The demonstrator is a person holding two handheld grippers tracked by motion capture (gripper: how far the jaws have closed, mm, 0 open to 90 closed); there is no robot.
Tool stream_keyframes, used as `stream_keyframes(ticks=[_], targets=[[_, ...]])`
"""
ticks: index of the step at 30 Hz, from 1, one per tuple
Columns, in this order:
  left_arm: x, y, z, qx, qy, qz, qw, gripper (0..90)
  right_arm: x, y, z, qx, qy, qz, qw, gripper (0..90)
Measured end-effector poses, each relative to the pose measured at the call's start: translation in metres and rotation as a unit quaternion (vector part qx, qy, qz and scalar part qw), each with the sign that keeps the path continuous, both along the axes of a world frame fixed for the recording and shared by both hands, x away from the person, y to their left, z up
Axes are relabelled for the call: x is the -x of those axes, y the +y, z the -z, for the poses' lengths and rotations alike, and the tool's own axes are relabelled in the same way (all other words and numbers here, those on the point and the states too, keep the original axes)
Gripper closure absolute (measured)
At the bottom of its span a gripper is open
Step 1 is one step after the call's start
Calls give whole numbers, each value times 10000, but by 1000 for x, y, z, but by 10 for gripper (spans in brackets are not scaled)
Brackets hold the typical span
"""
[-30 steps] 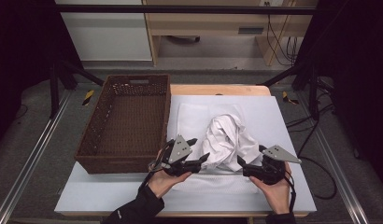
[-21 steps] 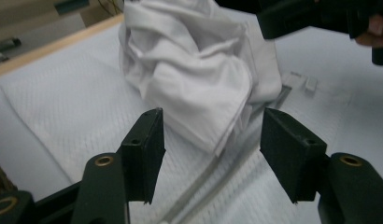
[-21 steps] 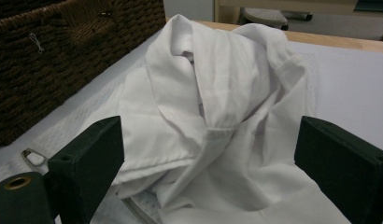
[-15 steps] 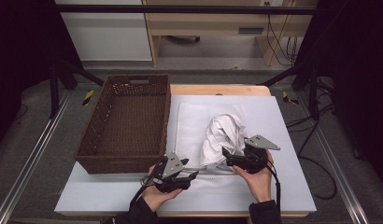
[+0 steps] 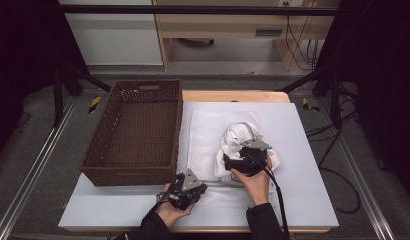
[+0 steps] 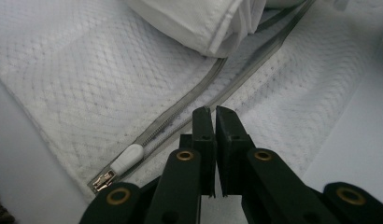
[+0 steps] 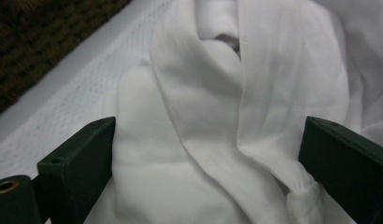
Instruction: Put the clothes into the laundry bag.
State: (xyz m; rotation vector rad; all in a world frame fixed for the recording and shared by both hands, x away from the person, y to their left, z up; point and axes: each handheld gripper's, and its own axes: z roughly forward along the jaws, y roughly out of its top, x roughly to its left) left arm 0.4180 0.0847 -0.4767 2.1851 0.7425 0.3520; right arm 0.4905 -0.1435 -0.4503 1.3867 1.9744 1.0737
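Observation:
A flat white mesh bag (image 5: 203,132) lies on the white table mat, with a crumpled white garment (image 5: 238,135) on top of it. The bag's grey zipper runs along its near edge and ends in a white pull (image 6: 126,158). My left gripper (image 5: 203,185) sits low at the bag's near left corner. Its jaws have just been closing and now stand together, the tips (image 6: 213,112) pinching the mesh beside the zipper. My right gripper (image 5: 229,161) is open at the garment's near side. Its two jaws (image 7: 208,140) flank a thick fold of the garment (image 7: 203,93).
A dark brown wicker basket (image 5: 135,135) with nothing in it stands left of the mat, close to the bag's left edge. Bare white mat (image 5: 303,165) lies to the right of the garment. A wooden strip (image 5: 233,96) edges the table's far side.
The left gripper has sunk toward the table at the bag's near corner and its jaws have come together. The right gripper has slid left, up against the garment.

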Motion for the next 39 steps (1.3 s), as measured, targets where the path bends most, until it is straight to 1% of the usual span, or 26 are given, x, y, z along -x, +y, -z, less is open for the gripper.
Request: stream_keyframes(ticks=[2,3,4,6,7,8,9,10,12,13,14,16,18,19,22,23,24,26,28,30,32,35,36,37,39], targets=[[0,0,3,-32,30,7,10000,875,-3,2,6,209,133,23,9997,69],[-1,0,5,-42,57,17,10000,876,-4,2,8,242,135,37,9996,88],[-1,0,6,-57,64,14,10000,877,-5,1,11,218,164,26,9996,122],[-1,0,7,-41,55,13,10000,881,-6,0,17,229,262,35,9994,171],[-1,0,7,-49,53,16,10000,882,-7,-2,20,314,306,53,9990,213],[-1,0,7,-51,54,20,10000,883,-7,-3,23,399,338,83,9986,264],[-1,0,7,-51,55,23,10000,884,-7,-6,25,394,364,99,9985,306],[-1,0,7,-51,61,20,10000,884,-7,-8,25,370,374,109,9986,367],[-1,0,7,-53,67,27,10000,884,-6,-10,23,366,411,93,9984,484],[-1,0,7,-57,68,32,10000,884,-5,-12,20,339,387,118,9986,595],[-1,0,7,-64,64,37,10000,884,-4,-15,17,346,348,174,9986,678],[-2,0,6,-68,67,42,9999,884,-3,-24,11,206,411,164,9988,744],[-2,0,6,-74,67,45,9999,884,1,-35,5,78,457,196,9987,759],[-2,0,6,-76,65,52,9999,884,3,-42,2,60,449,197,9988,761],[-1,-1,6,-83,57,35,9999,884,9,-60,-6,394,313,365,9981,761],[-1,-1,6,-88,54,35,9999,884,11,-68,-9,463,287,385,9978,761],[-1,-1,6,-90,52,33,9999,884,12,-76,-10,485,266,336,9979,760],[-1,0,6,-73,71,31,9999,884,15,-89,-12,424,321,277,9982,757],[-2,0,7,-51,82,35,9999,883,16,-100,-11,437,343,182,9983,750],[-1,0,7,-58,70,32,10000,882,16,-105,-7,451,364,108,9983,740],[-1,0,6,-68,65,38,9999,877,16,-106,-1,457,350,89,9983,727],[-1,-1,6,-86,48,50,9999,871,15,-104,9,470,244,122,9985,699],[-1,-1,6,-88,47,51,9999,870,14,-103,13,476,204,191,9985,683],[-1,-1,6,-89,46,52,9999,869,14,-103,15,473,122,209,9986,675],[-1,0,6,-80,46,51,9999,869,15,-101,16,419,96,290,9987,639]])
